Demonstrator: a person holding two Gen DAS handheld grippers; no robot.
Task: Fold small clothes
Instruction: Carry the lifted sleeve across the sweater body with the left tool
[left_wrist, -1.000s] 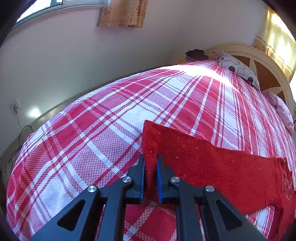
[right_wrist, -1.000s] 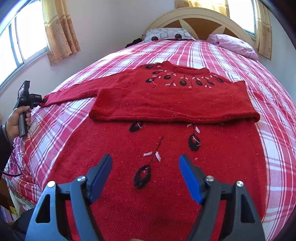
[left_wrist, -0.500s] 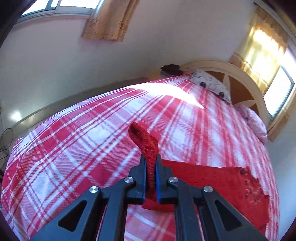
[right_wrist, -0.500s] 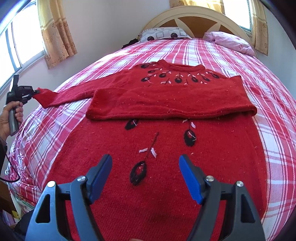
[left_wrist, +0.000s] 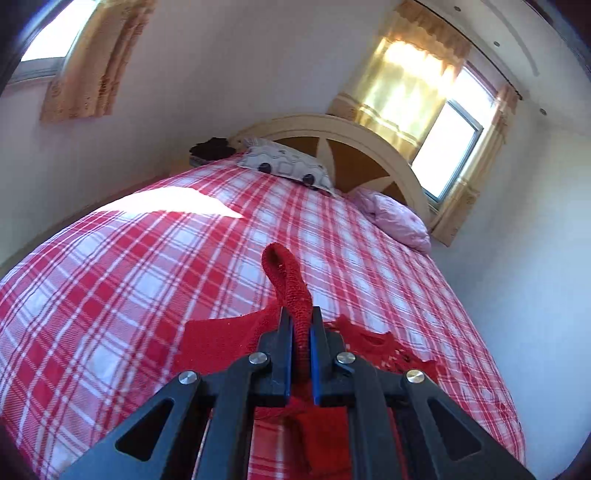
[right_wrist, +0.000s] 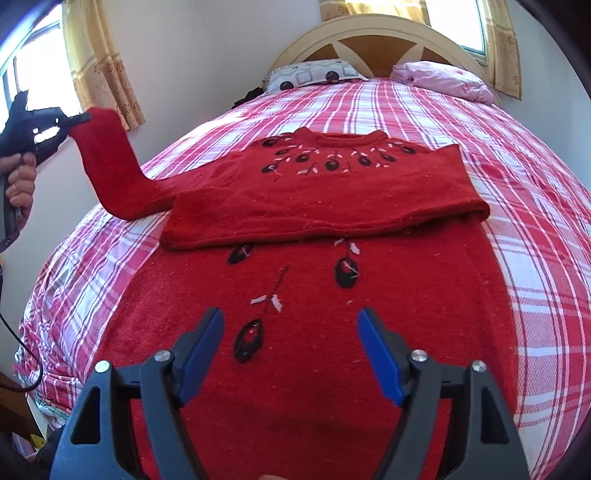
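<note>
Only our right wrist view shows the whole red sweater (right_wrist: 325, 192); our left gripper (left_wrist: 300, 345) pinches its raised sleeve cuff (left_wrist: 286, 280), while our right gripper (right_wrist: 290, 354) hovers, fingers spread.

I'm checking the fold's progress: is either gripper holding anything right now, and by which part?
The left gripper is shut on the red sweater, pinching the cuff end of its sleeve, lifted off the bed. The right gripper is open, holding nothing.

Home bedroom: bed (right_wrist: 406, 122), pillows (right_wrist: 314, 74), curtains (right_wrist: 99, 62)
</note>
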